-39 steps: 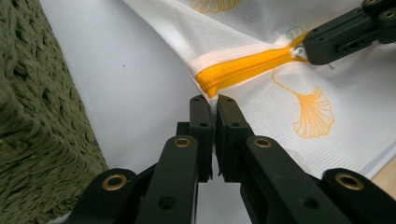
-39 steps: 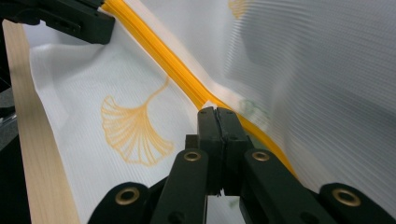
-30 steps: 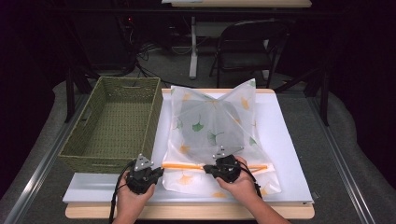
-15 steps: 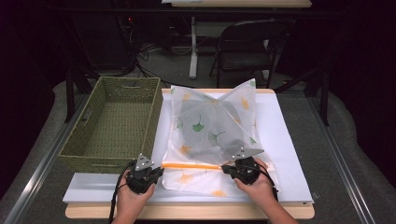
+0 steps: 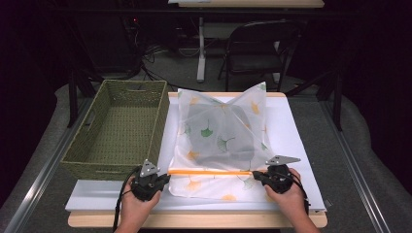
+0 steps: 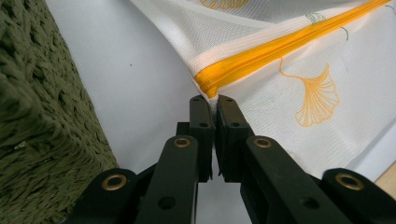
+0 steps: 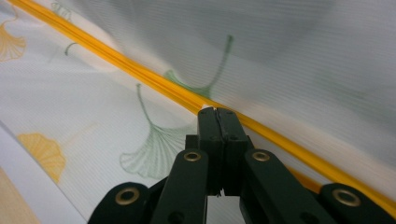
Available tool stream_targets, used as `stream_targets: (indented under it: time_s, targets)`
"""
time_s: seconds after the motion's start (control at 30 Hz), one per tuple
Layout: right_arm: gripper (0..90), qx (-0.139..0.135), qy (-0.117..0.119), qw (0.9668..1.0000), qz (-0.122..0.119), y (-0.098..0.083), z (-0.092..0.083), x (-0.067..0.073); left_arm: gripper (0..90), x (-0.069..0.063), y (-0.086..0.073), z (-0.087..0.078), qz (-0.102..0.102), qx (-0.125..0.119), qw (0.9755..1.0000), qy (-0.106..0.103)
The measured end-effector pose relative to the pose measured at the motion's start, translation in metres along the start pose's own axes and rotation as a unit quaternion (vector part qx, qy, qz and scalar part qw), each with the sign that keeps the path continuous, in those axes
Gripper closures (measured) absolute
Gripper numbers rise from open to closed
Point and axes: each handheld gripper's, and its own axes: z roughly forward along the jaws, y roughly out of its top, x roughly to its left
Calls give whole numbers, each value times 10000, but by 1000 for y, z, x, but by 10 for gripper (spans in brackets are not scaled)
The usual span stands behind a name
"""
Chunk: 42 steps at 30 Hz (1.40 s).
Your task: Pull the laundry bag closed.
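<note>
The mesh bag [image 5: 221,141] with the ginkgo leaf print is lying flat on the white table [image 5: 296,126], just beside the green woven basket [image 5: 116,126]. The left tongs [image 5: 163,178] are pinching the bag's fabric right at the end of the orange zipper [image 5: 209,172]. The right tongs [image 5: 256,175] are pressed together at the zipper's other end, probably on the pull, hard to tell exactly.

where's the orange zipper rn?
High view: the orange zipper runs across the near end of the mesh bag, between the left gripper and right gripper, right of the wicker basket.
</note>
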Motion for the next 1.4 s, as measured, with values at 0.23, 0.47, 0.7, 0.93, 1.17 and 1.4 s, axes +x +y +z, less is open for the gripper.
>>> stream_targets:
  time_s: [0.23, 0.47, 0.7, 0.93, 1.17, 1.4]
  targets:
    - [898, -73, -244, 9993, 266, -12, -19, -20, 864, 0, 0, 1, 15, 35, 10000, 9]
    - [898, -166, -455, 9972, 569, -24, -36, -37, 863, 1, -1, 1, -29, 51, 10000, 13]
    - [897, -260, -648, 9942, 820, -37, -54, -53, 863, 3, -1, 1, -18, 77, 10000, -19]
    - [898, -231, -673, 9939, 846, -39, -55, -52, 862, -1, -2, 4, 68, 123, 9999, 52]
    - [897, -202, -697, 9944, 769, -38, -50, -50, 850, 0, -4, 3, 54, 127, 9999, 74]
    - [897, -186, -663, 9944, 797, -37, -48, -51, 837, 1, -6, 4, 19, 149, 9999, 85]
